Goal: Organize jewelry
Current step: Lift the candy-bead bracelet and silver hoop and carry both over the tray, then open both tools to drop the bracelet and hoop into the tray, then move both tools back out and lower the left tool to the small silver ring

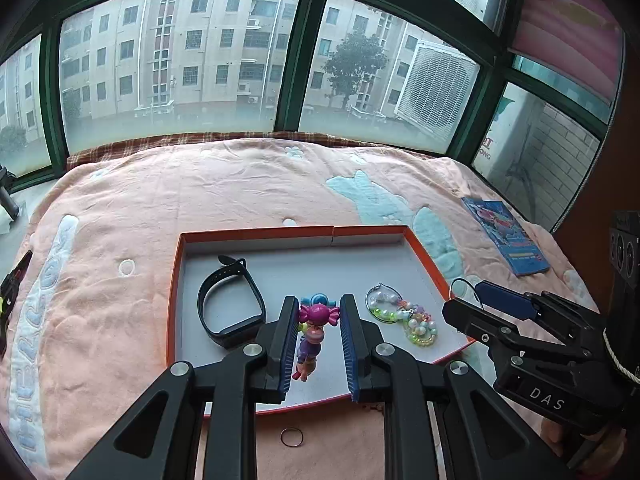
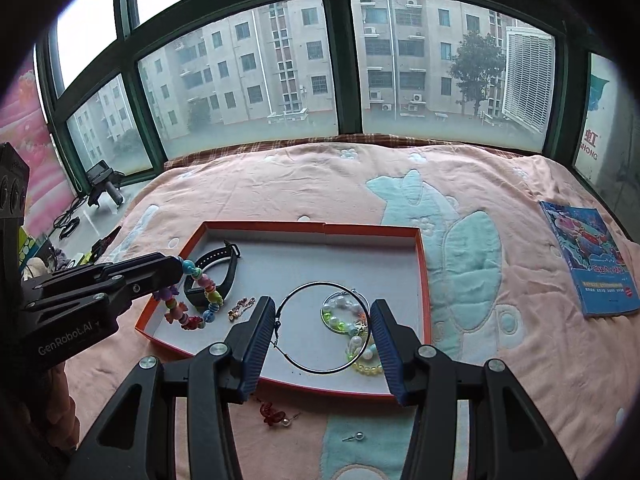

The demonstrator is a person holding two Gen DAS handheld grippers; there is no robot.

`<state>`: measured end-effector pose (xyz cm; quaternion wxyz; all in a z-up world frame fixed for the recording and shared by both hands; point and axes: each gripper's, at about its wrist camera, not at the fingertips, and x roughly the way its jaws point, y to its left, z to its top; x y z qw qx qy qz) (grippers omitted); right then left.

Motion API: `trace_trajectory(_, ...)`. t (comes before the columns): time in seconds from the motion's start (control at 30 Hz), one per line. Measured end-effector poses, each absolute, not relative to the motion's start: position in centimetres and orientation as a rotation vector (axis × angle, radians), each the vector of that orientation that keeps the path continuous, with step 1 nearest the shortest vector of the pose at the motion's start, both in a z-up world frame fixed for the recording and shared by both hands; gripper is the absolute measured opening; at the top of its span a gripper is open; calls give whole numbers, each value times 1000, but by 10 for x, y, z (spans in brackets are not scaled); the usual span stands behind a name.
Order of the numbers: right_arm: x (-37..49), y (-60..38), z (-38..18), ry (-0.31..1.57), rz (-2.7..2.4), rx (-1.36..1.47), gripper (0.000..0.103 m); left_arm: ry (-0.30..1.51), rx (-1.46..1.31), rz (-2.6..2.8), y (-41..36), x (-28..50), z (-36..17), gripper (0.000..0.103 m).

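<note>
- The left gripper (image 2: 176,270) has "GenRobot.AI" in white letters on its black body. Its fingers pinch a bright bead bracelet (image 1: 310,334), which hangs over the left part of the tray (image 2: 372,232).
- Under it in the tray lies a black watch band (image 1: 230,304), curled in a loop.
- A small gold chain (image 2: 241,304) lies on the tray floor just right of the band.
- The tray is flat, with orange walls and a grey floor. It sits on the blanket (image 2: 280,184).
- The right gripper (image 2: 324,334) has "DAS" in white letters on its body. A big thin metal hoop (image 2: 322,328) sits between its fingers, which stand partly apart. I cannot tell if they press on the hoop.
- A bunch of pearl and clear bead bracelets (image 1: 404,314) lies in the right part of the tray, with the hoop crossing in front of it.
- Outside the tray, on the blanket near the camera, lie a small metal ring (image 1: 291,437), a red flower earring with a pearl (image 2: 274,414) and a tiny pin with a silver ball (image 2: 354,437).
- The blanket is soft and pink, with pale blue and white shapes sewn on. It covers a bed by the window (image 1: 180,52).
- A blue book (image 2: 586,256) lies far right on the blanket. Its writing is too small to read.
- The window has dark green frames. Grey blocks of flats and a tree show outside.
- At the far right pane are red letters ending in "ONG".
</note>
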<state>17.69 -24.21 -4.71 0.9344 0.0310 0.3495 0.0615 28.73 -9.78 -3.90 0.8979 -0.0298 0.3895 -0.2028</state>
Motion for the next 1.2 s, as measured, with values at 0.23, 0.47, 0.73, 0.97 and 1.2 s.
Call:
trace_trajectory(0.23,191,-240,-75,795,138,71,55,869,-72,-411,-95,302,-71,22)
trace_trajectory(0.47,196,-237,-91,843,152,88,55,903,-56,-389,-95,302,-89,24)
trace_trajectory(0.73,199,-235,-102,870,157,93,55,923,-59,-373,-92,302,-97,32)
trace_trajectory(0.97,203,-233,-107,878,165,92,55,927,-74,-369,-86,298,-98,40)
trace_trajectory(1.2,199,-231,-101,854,180,79,56,913,-61,-365,-79,283,-89,40)
